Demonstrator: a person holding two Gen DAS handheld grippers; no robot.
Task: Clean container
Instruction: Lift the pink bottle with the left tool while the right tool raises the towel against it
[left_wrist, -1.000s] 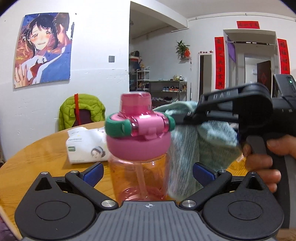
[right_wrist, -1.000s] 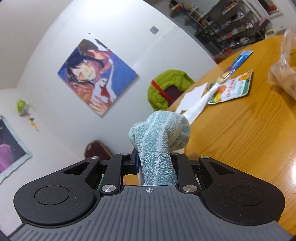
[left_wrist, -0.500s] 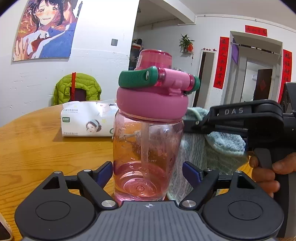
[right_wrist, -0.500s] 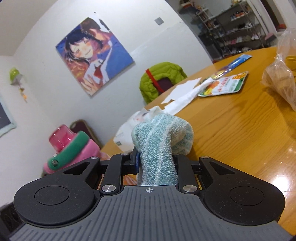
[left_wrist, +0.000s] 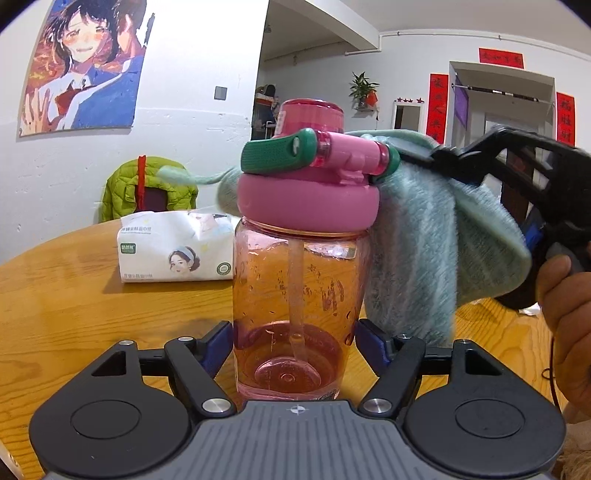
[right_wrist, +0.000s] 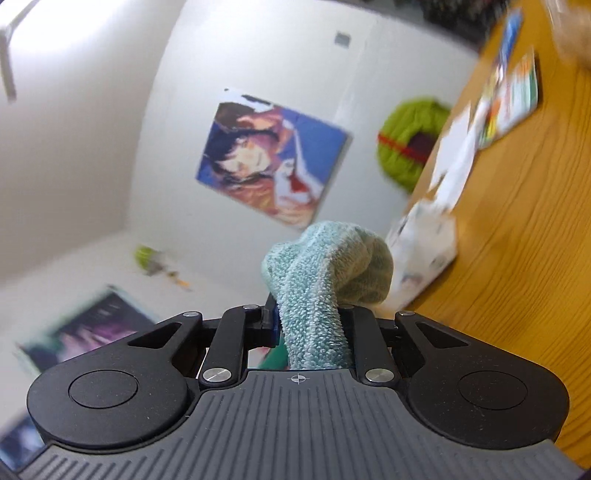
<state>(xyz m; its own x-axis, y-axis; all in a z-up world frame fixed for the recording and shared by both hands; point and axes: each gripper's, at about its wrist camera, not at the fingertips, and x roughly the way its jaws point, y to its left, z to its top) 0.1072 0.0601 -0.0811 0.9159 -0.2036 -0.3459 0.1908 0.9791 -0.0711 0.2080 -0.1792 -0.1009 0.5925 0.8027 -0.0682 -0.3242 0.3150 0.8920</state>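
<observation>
A clear pink water bottle (left_wrist: 299, 295) with a pink lid and green handle stands upright between my left gripper's (left_wrist: 295, 345) blue pads, which are shut on its base. My right gripper (right_wrist: 308, 325) is shut on a light blue towel (right_wrist: 325, 273). In the left wrist view the towel (left_wrist: 424, 236) hangs against the bottle's right side and lid, with a tail of it passing behind the lid. The right gripper's black body (left_wrist: 524, 166) comes in from the upper right.
A white tissue pack (left_wrist: 173, 245) lies on the round wooden table (left_wrist: 74, 295) behind the bottle. A green jacket (left_wrist: 147, 184) hangs on a chair by the wall. Snack packets and paper (right_wrist: 498, 99) lie farther along the table.
The bottle now stands upright, gripped at its base. The right gripper has swung the towel up against the bottle's lid and right side; its view has tilted and blurred.
</observation>
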